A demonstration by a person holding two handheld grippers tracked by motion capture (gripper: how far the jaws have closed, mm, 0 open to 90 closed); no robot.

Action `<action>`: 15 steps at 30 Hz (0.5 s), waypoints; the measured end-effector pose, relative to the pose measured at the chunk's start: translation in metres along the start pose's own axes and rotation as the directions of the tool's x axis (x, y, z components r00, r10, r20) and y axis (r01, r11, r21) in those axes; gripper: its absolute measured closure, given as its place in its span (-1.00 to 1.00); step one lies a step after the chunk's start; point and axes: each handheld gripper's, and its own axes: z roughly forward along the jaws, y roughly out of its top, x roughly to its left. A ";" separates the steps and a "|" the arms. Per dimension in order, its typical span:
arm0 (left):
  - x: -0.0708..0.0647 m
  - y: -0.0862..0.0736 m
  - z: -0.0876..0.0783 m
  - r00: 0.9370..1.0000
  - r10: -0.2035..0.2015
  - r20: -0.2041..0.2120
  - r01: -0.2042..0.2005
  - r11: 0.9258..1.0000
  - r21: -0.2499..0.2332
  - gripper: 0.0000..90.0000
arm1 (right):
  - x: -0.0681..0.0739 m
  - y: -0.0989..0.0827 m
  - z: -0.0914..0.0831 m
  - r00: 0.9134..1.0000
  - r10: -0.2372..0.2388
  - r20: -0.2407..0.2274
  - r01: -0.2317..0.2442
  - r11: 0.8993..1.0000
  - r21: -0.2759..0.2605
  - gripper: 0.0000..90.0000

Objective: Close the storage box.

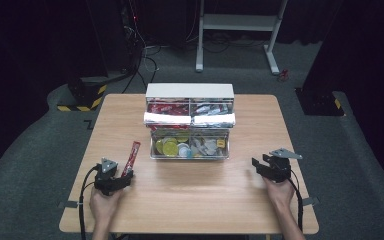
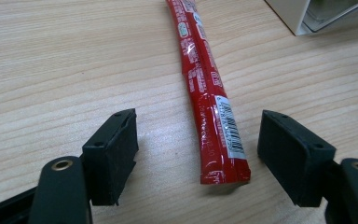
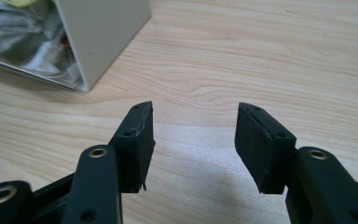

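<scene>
Here, left gripper (image 2: 196, 154) wide around sachet (image 2: 205, 88)

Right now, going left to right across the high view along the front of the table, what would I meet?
Left gripper → red stick pack → bare table → right gripper. The clear organizer sits farther back, in the middle.

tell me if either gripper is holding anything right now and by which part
Nothing is held. The left gripper is open around the near end of the red stick packet without touching it. The right gripper is open over bare table.
</scene>
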 end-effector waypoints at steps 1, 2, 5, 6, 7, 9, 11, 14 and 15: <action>0.000 0.000 0.000 1.000 0.000 0.000 0.000 1.000 0.000 -0.36 | -0.001 -0.001 0.002 1.000 -0.006 0.001 0.006 1.000 0.002 0.04; 0.000 0.000 0.000 1.000 -0.001 -0.001 0.001 1.000 -0.001 -0.36 | 0.000 -0.002 0.003 1.000 0.001 0.008 -0.001 1.000 0.008 0.03; 0.000 0.000 0.000 1.000 -0.001 -0.002 0.001 1.000 0.000 -0.36 | 0.001 -0.003 0.007 1.000 -0.014 0.022 0.014 1.000 0.021 0.02; 0.000 0.000 0.000 1.000 -0.001 -0.001 0.001 1.000 0.000 -0.36 | 0.002 -0.003 0.008 1.000 -0.013 0.025 0.012 1.000 0.024 0.02; 0.000 0.000 0.000 1.000 -0.001 -0.001 0.001 1.000 0.000 -0.36 | 0.003 -0.004 0.009 1.000 -0.011 0.023 0.011 1.000 0.026 0.00; 0.000 0.000 0.000 1.000 -0.001 -0.001 0.001 1.000 0.000 -0.36 | 0.004 -0.005 0.012 1.000 -0.021 0.023 0.020 0.999 0.041 -0.06; 0.000 0.000 0.000 1.000 0.000 -0.001 0.000 1.000 0.000 -0.36 | 0.005 -0.006 0.013 1.000 -0.017 0.024 0.016 0.999 0.048 -0.11; -0.001 0.000 0.000 1.000 -0.004 0.000 0.004 1.000 -0.003 -0.36 | 0.008 -0.009 0.019 0.998 -0.044 0.042 0.040 0.995 0.088 -0.19; -0.001 0.000 0.000 1.000 -0.004 0.000 0.004 1.000 -0.003 -0.36 | 0.011 -0.009 0.019 0.996 -0.064 0.056 0.058 0.994 0.096 -0.20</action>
